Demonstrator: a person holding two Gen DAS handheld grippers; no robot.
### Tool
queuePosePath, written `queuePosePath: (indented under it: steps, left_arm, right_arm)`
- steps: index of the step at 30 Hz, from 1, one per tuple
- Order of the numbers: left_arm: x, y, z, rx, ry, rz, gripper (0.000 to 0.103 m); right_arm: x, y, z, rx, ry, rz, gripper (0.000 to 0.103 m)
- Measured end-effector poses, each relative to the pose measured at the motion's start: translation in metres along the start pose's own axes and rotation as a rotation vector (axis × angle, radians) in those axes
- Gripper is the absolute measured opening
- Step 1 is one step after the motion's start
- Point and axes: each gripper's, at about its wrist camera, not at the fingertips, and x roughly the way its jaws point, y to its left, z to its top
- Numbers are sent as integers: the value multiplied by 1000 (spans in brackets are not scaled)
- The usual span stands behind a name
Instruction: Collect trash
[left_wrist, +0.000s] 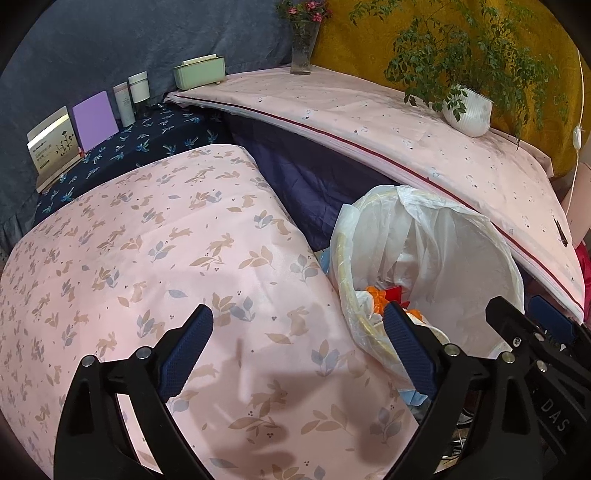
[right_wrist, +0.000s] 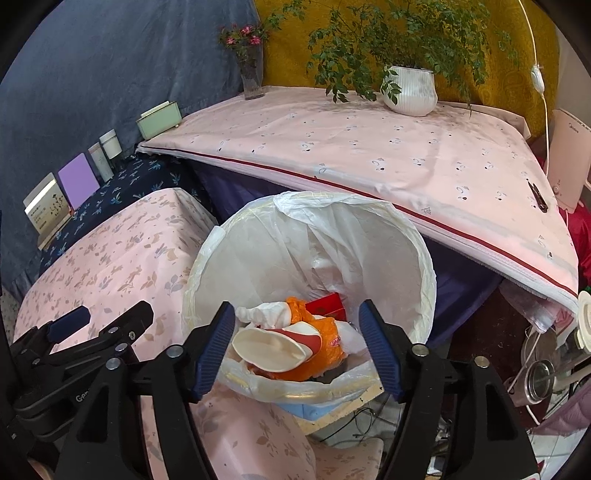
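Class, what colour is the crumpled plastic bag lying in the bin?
Orange bag, clearest in the right wrist view.

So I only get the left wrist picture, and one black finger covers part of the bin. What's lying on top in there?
Observer: A squashed white paper cup with a red stripe, lying on an orange plastic bag.
Operator: And the red bit I can just glimpse behind it?
Observer: That's a red box at the back, next to a crumpled white tissue.
Operator: Is the other tool holding anything?
Observer: No. The right tool is open and empty, poised over the lined bin.
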Motion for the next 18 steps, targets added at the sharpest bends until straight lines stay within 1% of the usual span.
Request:
queuePosePath:
  steps: [3,7,10,18]
  left_arm:
    - [-1,0,-2,2,4,9,89]
    - [-1,2,-7,0,10,21,91]
    - [-3,3,-11,5,11,25,92]
    - [-6,0,-20,22,15,33,92]
  right_arm:
    - [-2,-2,-1,0,-3,-1,77]
    - [-7,-2,-4,-18,-12,-23,84]
    - [-9,-3,-7,-36,-5,-34,84]
    - [-12,-2,-16,-66,14,-26,86]
